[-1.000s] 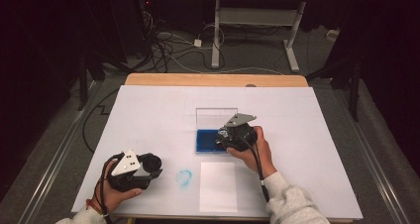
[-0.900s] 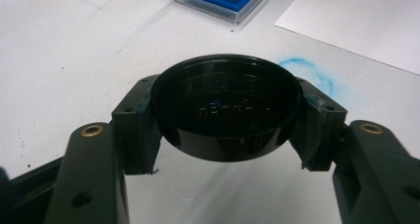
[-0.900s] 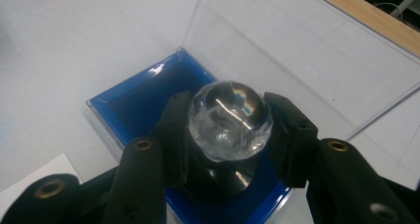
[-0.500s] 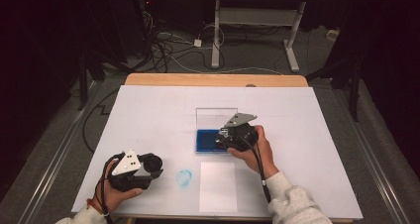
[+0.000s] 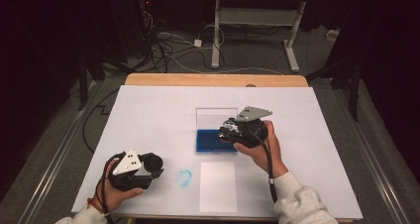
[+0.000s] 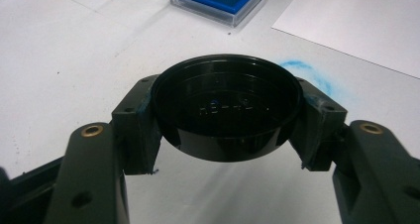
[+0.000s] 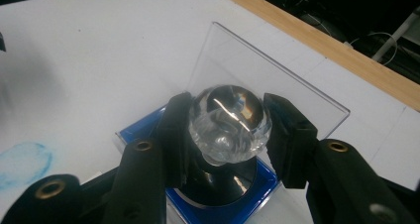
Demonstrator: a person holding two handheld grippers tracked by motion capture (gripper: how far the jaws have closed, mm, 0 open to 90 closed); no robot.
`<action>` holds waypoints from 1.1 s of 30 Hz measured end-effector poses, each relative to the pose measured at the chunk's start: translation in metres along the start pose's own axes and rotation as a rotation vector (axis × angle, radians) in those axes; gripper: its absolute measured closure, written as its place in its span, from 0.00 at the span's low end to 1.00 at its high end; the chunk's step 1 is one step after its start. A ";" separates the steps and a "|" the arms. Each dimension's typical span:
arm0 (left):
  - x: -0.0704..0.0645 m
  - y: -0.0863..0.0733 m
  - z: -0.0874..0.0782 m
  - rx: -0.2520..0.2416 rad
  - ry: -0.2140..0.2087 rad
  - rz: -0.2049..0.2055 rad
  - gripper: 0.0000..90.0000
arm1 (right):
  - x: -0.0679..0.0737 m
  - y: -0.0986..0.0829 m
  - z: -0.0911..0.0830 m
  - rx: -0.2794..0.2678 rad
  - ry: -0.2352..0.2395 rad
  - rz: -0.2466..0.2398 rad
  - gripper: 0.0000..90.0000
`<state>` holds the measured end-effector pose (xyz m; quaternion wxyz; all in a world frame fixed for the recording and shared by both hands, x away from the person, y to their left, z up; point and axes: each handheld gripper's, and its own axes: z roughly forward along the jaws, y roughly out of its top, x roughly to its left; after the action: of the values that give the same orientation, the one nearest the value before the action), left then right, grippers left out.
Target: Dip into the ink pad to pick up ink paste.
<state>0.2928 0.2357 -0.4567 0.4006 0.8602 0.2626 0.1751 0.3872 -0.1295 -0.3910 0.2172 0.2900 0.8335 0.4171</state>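
Nothing had shifted: right gripper (image 7: 229, 130) fingers stayed pinching one clear stamp (image 7: 229, 122) over one blue ink pad (image 5: 216, 140) mid-worktop (image 5: 148, 110); left gripper (image 6: 227, 116) fingers pinched one black cap (image 6: 227, 110).

A clear-knobbed stamp (image 7: 229, 122) stands upright on the blue ink pad (image 7: 262, 189), while its round black cap (image 6: 227, 105) sits apart, near the blue smudge (image 6: 303, 70).

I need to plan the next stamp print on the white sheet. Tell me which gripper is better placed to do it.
Right. The right gripper is shut on the stamp's clear knob, its base pressed on the blue ink pad, beside the white sheet. The left gripper is occupied, shut on a black round cap.
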 end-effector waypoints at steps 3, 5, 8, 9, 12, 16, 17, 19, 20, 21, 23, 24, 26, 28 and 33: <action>0.000 0.000 0.000 0.000 0.002 -0.002 0.41 | -0.002 0.002 -0.005 -0.014 -0.001 0.001 0.63; 0.000 0.000 0.000 0.002 0.003 -0.001 0.41 | -0.002 0.002 -0.007 -0.016 0.002 0.004 0.63; 0.000 0.000 0.000 0.004 0.003 0.001 0.41 | -0.003 0.003 -0.009 -0.021 0.000 0.002 0.63; 0.000 0.000 0.000 0.005 0.004 0.001 0.41 | -0.003 0.003 -0.009 -0.024 0.002 0.002 0.63; 0.000 0.000 0.000 0.005 0.003 0.000 0.41 | -0.002 0.005 -0.012 -0.035 0.006 -0.001 0.63; 0.000 0.000 0.000 0.008 0.004 0.003 0.41 | 0.000 0.008 -0.017 -0.048 0.010 -0.007 0.63; 0.000 0.000 0.000 0.007 0.005 0.004 0.41 | 0.000 0.008 -0.018 -0.052 0.010 -0.006 0.63; 0.000 0.000 0.000 0.009 0.006 0.003 0.41 | 0.000 0.010 -0.020 -0.063 0.019 -0.005 0.63; 0.000 0.000 0.000 0.009 0.005 0.002 0.41 | 0.001 0.010 -0.022 -0.064 0.018 -0.008 0.63; 0.000 0.000 0.000 0.008 0.005 0.003 0.41 | 0.001 0.011 -0.023 -0.070 0.021 -0.007 0.63; 0.000 0.000 0.000 0.009 0.005 0.003 0.41 | 0.002 0.012 -0.026 -0.080 0.023 -0.010 0.63; 0.000 0.000 0.000 0.009 0.005 0.004 0.41 | 0.002 0.013 -0.027 -0.083 0.023 -0.012 0.63; 0.000 0.000 0.000 0.010 0.005 0.004 0.41 | 0.002 0.014 -0.030 -0.092 0.025 -0.013 0.63; 0.000 0.000 0.000 0.011 0.006 0.004 0.41 | 0.003 0.015 -0.033 -0.099 0.028 -0.010 0.63; -0.001 0.000 0.000 0.012 0.006 0.006 0.41 | 0.007 0.017 -0.040 -0.113 0.041 -0.020 0.63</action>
<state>0.2926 0.2351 -0.4570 0.3942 0.8626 0.2626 0.1775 0.3635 -0.1395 -0.3553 0.2205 0.2603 0.8156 0.4673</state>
